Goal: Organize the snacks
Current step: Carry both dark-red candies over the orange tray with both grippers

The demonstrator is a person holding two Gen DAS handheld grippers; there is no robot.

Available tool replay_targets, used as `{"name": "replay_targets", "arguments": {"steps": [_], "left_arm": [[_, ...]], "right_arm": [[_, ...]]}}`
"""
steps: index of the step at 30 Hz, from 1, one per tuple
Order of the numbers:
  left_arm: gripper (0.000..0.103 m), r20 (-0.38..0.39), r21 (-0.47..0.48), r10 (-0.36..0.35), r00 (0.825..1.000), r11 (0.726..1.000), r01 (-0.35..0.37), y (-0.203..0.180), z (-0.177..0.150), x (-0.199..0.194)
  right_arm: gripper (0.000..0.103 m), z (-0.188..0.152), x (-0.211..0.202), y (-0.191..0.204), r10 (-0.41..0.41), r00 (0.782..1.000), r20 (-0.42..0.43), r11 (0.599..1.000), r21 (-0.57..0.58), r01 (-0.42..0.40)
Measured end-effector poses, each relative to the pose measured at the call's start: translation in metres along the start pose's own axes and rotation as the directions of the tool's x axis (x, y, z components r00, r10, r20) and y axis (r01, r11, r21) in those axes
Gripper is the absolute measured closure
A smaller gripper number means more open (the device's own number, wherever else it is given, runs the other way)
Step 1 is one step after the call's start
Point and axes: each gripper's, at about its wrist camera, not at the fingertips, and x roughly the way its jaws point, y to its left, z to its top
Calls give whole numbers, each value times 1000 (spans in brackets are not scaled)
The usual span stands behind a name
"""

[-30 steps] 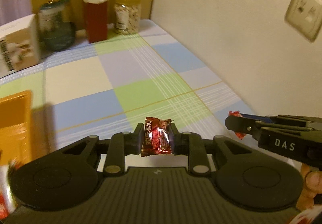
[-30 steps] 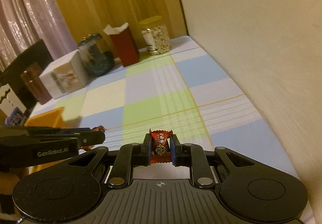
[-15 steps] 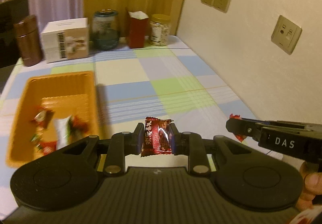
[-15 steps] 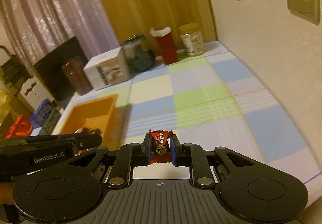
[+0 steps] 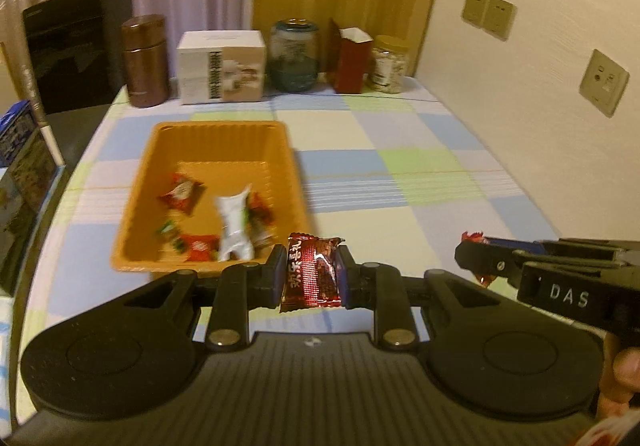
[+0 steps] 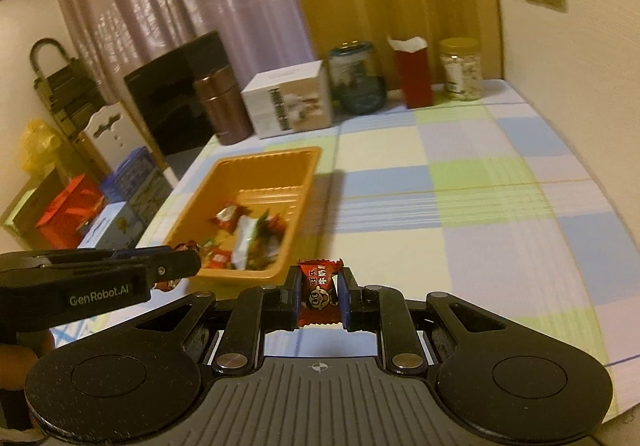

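My left gripper (image 5: 311,273) is shut on a dark red candy packet (image 5: 310,272) with gold lettering, held just off the near right corner of the orange tray (image 5: 218,131). Several wrapped sweets (image 5: 182,195) and a white packet (image 5: 234,224) lie in the tray's near half. My right gripper (image 6: 319,294) is shut on a red candy (image 6: 319,288) with a cartoon face, held over the checked tablecloth to the right of the orange tray (image 6: 264,161). Each gripper shows in the other's view: the right gripper (image 5: 474,256) at the right, the left gripper (image 6: 176,262) at the left.
Along the table's far edge stand a brown canister (image 5: 144,59), a white box (image 5: 222,65), a glass jar (image 5: 294,55), a red carton (image 5: 352,59) and a nut jar (image 5: 388,63). A wall (image 5: 540,105) borders the right side. Boxes and bags (image 6: 80,205) sit beyond the left edge.
Both grippers have swung left with their candies still held. The orange tray has come fully into view, now just ahead of the left gripper. The wall has slid off to the right.
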Motion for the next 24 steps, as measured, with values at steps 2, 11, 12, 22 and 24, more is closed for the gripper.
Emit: {"name": "replay_targets", "arguments": {"steps": [2,11,12,22,24], "left_arm": [[80,0,-15,12,1000,1000,-12,10,-4,-4],[80,-5,-69,64,998,996,-65,48,-10,-14],[80,-5,-70,68,998,995,-68,49,-9,-14],[80,-15,-85,78,997,993,-78,63,-5,-7],[80,-19,-86,79,997,993,-81,65,-4,-4]], "right_arm": [[84,-1,5,8,11,1000,-6,1000,-11,-11],[84,-4,22,33,46,998,-30,998,-38,-47],[84,-4,24,34,49,998,-32,998,-39,-50],[84,1,44,44,67,996,-52,996,-50,-70],[84,3,48,45,70,996,-55,996,-49,-73]]}}
